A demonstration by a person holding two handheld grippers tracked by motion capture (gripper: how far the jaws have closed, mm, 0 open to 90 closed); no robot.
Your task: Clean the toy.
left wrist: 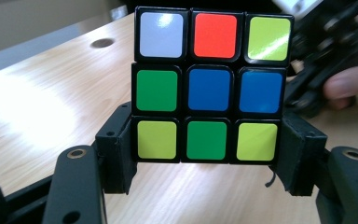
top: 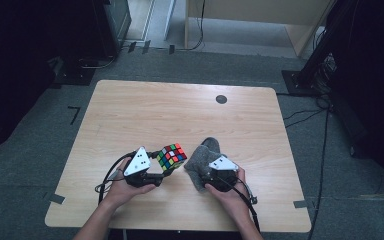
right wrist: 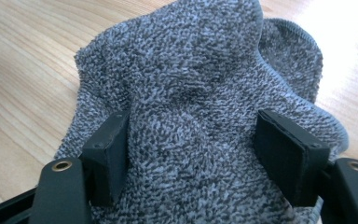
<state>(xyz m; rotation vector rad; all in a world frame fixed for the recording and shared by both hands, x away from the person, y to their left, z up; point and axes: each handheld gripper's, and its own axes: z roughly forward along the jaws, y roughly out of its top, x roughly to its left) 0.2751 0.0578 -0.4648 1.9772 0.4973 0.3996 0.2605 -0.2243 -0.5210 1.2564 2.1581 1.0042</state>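
Near the front edge of the wooden counter [top: 130, 110], at centre: puzzle cube [top: 171, 157] lifted clear of the surface, clamped in the jaws of the left gripper [top: 161, 167], pads pressed flat against both sides of its bottom layer. Facing the left gripper view, top row white, red, yellow-green; middle row green, blue, blue; bottom row yellow-green, green, yellow-green. Left hand [top: 122, 187] wrapped around the gripper body, grey three-cornered plate on top, cable looping off to the left.

Just right of the cube, close beside it but whether touching cannot be told: grey knitted cloth [top: 202, 159], bunched and crumpled, partly on the counter. Right gripper [right wrist: 191, 154] at the cloth's near end, jaws closed on a thick fold of the fabric, pads sunk into the pile on either side, ribbed hem visible at the far edge. Right hand [top: 227, 187] behind it, cable trailing back toward the counter's edge.

Farther back on the counter, well apart from both: small dark round hole [top: 221, 99].
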